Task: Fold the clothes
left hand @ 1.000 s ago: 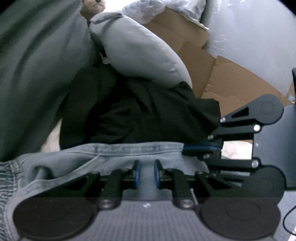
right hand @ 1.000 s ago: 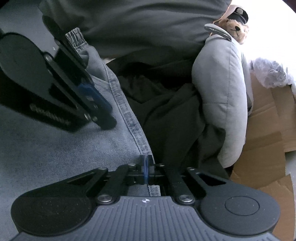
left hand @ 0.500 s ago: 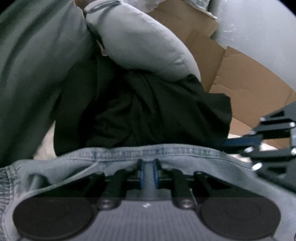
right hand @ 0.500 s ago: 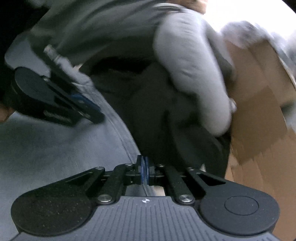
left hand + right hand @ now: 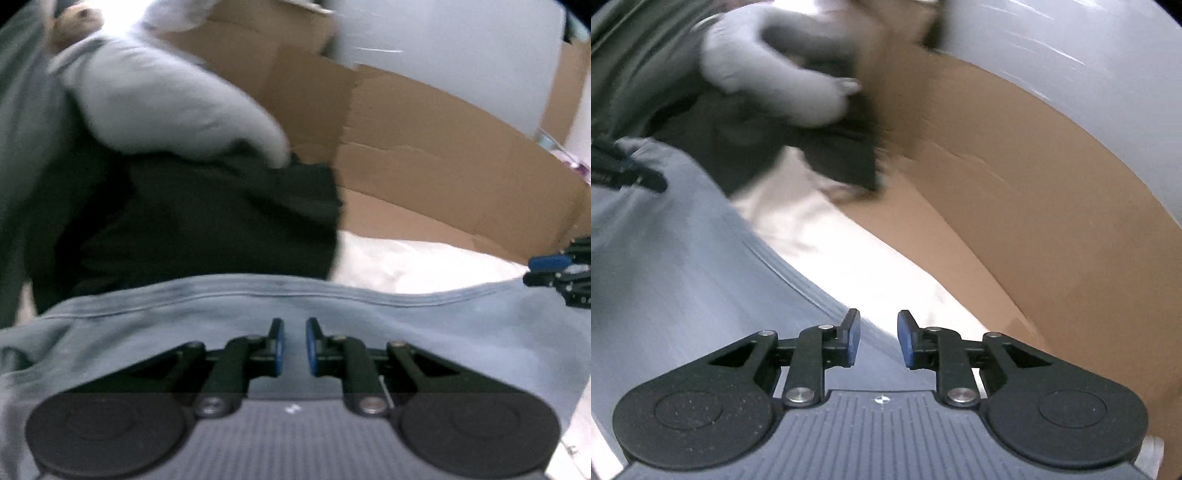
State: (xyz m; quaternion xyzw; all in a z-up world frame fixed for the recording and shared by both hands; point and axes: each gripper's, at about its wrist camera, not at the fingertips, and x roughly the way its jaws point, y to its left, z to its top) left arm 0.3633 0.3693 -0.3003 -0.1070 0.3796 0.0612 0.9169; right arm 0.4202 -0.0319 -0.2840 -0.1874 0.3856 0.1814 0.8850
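While the left tool [image 5: 294, 345] pinches the denim jeans [image 5: 369, 325] near their seamed edge, the right tool [image 5: 875, 341], jaws just opened, holds nothing with denim under it: garment spread, no fold visible, dark clothes [image 5: 207, 218] ahead untouched.

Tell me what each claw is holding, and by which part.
Left claw pinches the jeans near their seamed edge. Right claw has just been opening; its pads are apart and grip nothing.
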